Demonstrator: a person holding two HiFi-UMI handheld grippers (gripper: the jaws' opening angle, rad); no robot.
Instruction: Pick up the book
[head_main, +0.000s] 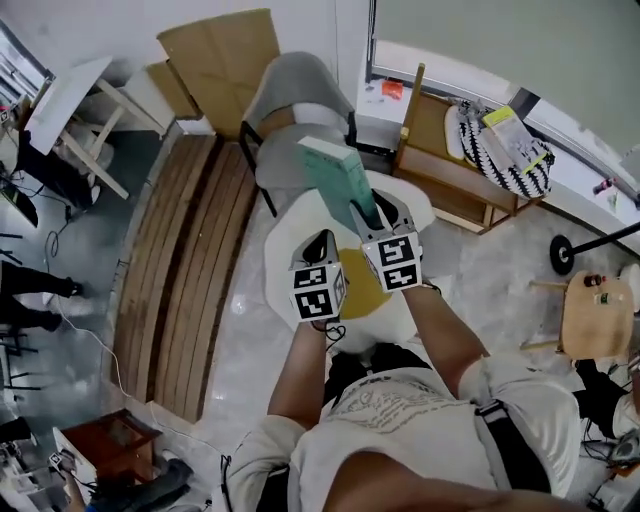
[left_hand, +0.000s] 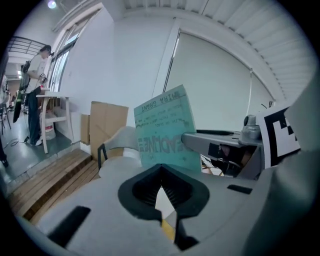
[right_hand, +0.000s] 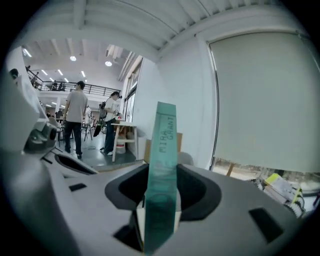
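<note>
At 12 o'clock off the right hand-held gripper (right_hand: 161, 192), the book (right_hand: 162, 150) stands on end, clamped across its thickness near its lower end, spine toward the camera. Head view puts it in the air over the white round worktop (head_main: 295, 215), clear of it. Left hand-held gripper (left_hand: 160, 175) sits at 8 o'clock of the right one, pads closed together, nothing in them.

Pick looks basically done; the hold is what matters now. Grip is low, so most of the book is lever above it. I'd hold it vertical, avoid fast wrist rolls, and bring the left in on the cover if it starts to pivot.

Text: spine reads "MIRA GRANT". Cover repeats it, upside down in the left gripper view. Title looks like "DEADLINE", partly covered.
</note>
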